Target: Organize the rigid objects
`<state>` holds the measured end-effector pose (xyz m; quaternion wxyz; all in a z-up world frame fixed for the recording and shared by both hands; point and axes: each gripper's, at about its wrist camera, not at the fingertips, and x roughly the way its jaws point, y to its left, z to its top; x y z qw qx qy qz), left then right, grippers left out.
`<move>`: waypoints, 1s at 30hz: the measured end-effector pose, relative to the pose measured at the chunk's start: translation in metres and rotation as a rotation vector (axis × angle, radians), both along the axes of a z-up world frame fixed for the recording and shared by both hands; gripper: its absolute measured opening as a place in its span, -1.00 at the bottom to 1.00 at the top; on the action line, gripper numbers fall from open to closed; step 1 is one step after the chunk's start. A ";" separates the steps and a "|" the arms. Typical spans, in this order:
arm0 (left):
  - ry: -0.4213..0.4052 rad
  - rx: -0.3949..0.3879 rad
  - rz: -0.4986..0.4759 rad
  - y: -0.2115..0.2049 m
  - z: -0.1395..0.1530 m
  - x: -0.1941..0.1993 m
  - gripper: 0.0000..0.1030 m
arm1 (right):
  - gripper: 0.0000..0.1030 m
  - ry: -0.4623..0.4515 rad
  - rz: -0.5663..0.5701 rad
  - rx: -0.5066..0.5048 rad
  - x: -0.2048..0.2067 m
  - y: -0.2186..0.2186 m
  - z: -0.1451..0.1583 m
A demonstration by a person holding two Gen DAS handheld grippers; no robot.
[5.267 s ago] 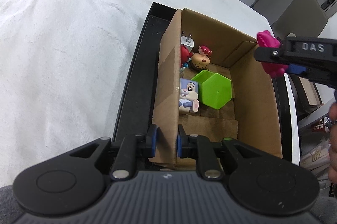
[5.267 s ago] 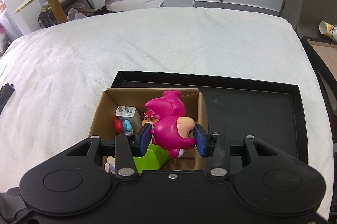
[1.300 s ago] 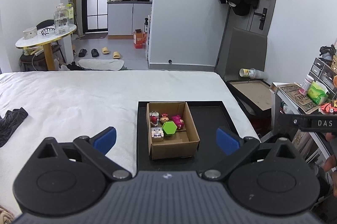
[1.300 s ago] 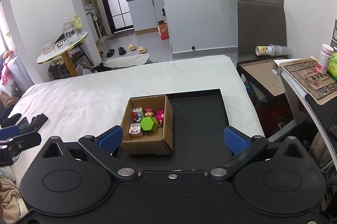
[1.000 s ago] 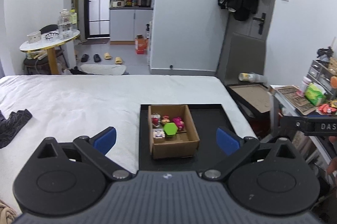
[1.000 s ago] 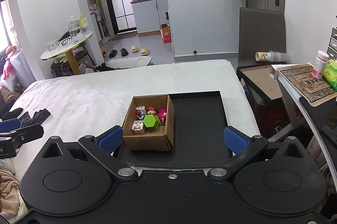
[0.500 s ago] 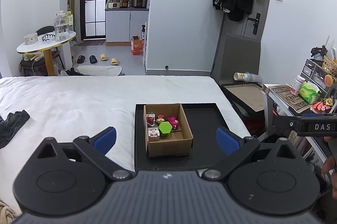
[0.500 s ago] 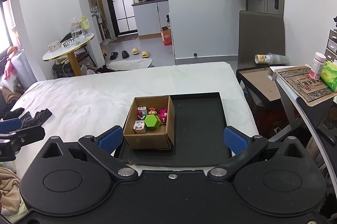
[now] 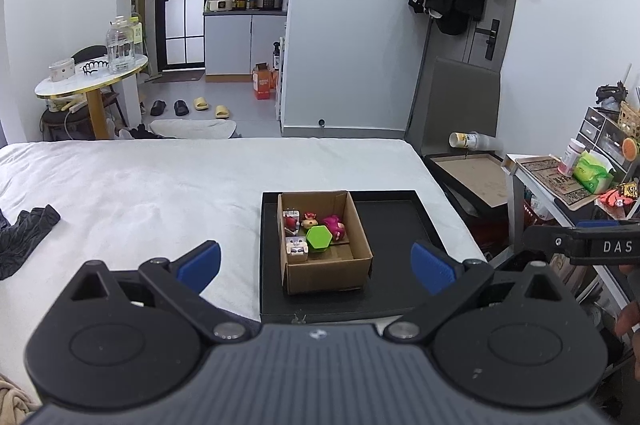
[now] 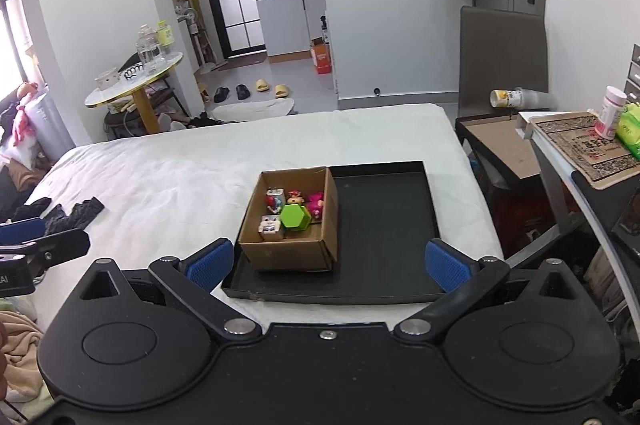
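White bedding filled the room's middle, and above its near edge the left gripper [image 9: 316, 263] and right gripper [image 10: 327, 265] both hung with jaws spread wide, holding nothing. Well ahead of them sat the cardboard box [image 10: 288, 253] on the left part of a black tray [image 10: 384, 225]. Inside lay the green hexagon block [image 10: 294, 217], the pink figure [image 10: 316, 203] and other small toys, which looked light, hard and smooth, best pinched across their bodies

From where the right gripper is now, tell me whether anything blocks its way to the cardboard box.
Nothing visible does. The right gripper is open and empty, and between it and the cardboard box lie only white bedding and the black tray rim. The box is open-topped, toys inside.
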<state>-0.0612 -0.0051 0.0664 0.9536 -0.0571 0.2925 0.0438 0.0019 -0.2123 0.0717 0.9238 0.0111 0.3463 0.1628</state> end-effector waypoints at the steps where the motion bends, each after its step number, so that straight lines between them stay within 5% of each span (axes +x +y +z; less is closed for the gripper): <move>1: 0.001 -0.002 -0.004 0.000 0.000 0.000 0.96 | 1.00 -0.002 -0.004 0.000 0.000 -0.001 0.000; 30: 0.036 -0.028 -0.004 0.004 -0.006 0.005 0.96 | 1.00 0.011 -0.018 -0.015 0.001 0.003 -0.004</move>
